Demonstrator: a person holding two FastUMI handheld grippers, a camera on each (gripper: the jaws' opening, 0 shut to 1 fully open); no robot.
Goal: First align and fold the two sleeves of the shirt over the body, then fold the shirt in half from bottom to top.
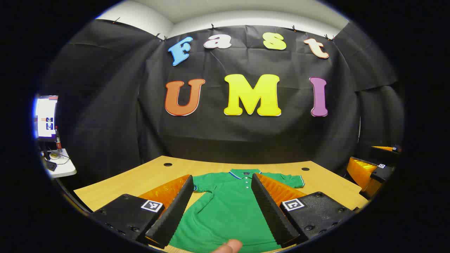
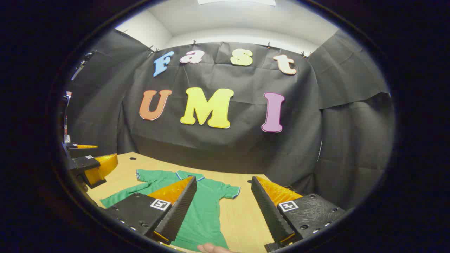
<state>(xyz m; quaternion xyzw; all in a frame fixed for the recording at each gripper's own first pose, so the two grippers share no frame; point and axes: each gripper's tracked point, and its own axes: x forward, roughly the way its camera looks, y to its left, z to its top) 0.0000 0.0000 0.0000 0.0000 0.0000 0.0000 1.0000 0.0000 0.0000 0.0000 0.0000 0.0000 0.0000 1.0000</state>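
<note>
Here, green shirt laid flat on table, long axis running near to far, collar pointed toward booth wall, both sleeves spread sideways, unfolded. Left claw held wide apart above shirt body, nothing gripped. Right claw likewise spread wide, nothing gripped, above shirt's right side.

- No brand, number or word can be read on any thing in either view.
- Square black-and-white marker tags sit on the black gripper bodies at the bottom of both views; they are patterns, not text.
- The screen at the left edge of the left gripper view is too small to make out.
</note>
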